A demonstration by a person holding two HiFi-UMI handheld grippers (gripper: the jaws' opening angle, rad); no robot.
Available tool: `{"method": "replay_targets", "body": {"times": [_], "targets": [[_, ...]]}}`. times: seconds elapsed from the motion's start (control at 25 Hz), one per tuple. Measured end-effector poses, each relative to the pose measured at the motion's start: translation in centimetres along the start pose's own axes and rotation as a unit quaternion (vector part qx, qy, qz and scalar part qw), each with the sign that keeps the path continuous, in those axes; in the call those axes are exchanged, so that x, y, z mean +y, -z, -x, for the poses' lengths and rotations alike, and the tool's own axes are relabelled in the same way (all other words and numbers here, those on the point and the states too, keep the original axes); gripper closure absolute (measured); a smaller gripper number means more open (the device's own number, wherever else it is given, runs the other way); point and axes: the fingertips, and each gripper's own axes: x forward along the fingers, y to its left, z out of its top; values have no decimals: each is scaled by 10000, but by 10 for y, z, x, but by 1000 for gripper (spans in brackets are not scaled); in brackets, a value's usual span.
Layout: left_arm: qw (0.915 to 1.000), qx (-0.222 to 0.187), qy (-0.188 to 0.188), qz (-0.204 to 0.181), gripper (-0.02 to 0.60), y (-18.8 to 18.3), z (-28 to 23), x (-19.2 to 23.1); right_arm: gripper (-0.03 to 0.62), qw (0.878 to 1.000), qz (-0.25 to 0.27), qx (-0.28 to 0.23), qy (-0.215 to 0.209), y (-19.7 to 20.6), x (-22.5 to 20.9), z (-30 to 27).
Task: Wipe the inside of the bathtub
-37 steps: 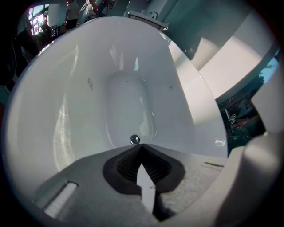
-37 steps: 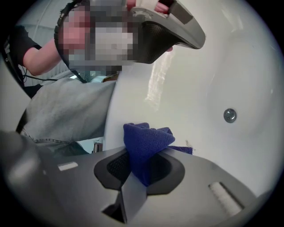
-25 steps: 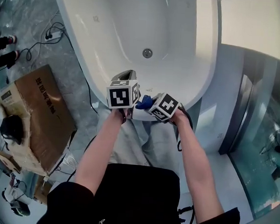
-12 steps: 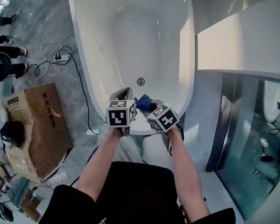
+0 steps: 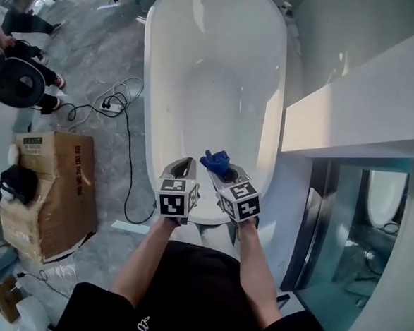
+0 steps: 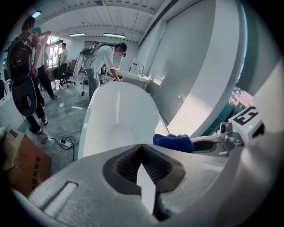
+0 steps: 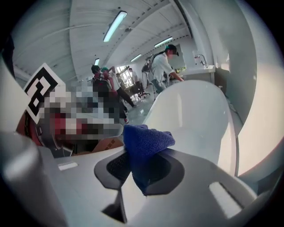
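The white bathtub (image 5: 198, 83) runs away from me in the head view. Both grippers hover side by side over its near rim. My right gripper (image 5: 222, 169) is shut on a blue cloth (image 5: 215, 160), which bunches up above its tips. In the right gripper view the blue cloth (image 7: 144, 144) hangs pinched between the pads (image 7: 171, 170), with the bathtub (image 7: 195, 115) beyond. My left gripper (image 5: 186, 164) holds nothing, and in its own view the left gripper (image 6: 142, 148) has its jaws closed together. That view also shows the blue cloth (image 6: 174, 142) at the right and the bathtub (image 6: 117, 115) ahead.
A cardboard box (image 5: 50, 186) stands on the floor left of the tub, with cables and a power strip (image 5: 112, 106) near it. People (image 5: 22, 77) stand at the far left. A white ledge (image 5: 359, 115) and a glass panel (image 5: 329, 233) flank the tub's right side.
The head view has pulled back and up, so the whole tub shows now. Both grippers stay together at the near rim, the right one still holding the cloth.
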Motion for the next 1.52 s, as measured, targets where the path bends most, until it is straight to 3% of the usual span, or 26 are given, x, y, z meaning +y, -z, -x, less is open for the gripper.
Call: {"method": "replay_targets", "body": {"times": [0.44,0.64,0.8,1.04,1.24,1.36,1.52], "targets": [[9910,-1320,-101,-212,578,-131,83,34,517,9836,559,-1654,459,-162,43,47],[9796,-1960,106,-434,579,-199,111,26,517,9669,854,-2313,662,-234,55,80],[9666,-2443,253,-737,578,-250,133,18,516,9516,1133,-2717,877,-283,64,99],[9398,-3167,386,-1223,579,-310,167,-10,517,9229,1504,-3318,1244,-339,69,140],[9052,-3932,60,-1610,579,-323,211,-24,517,8905,1682,-3936,1542,-356,96,177],[8877,-4241,-30,-1794,579,-322,224,-31,517,8851,1696,-3986,1702,-354,104,184],[8859,-4261,75,-1833,579,-321,222,-37,517,8868,1697,-3893,1822,-353,96,183]]}}
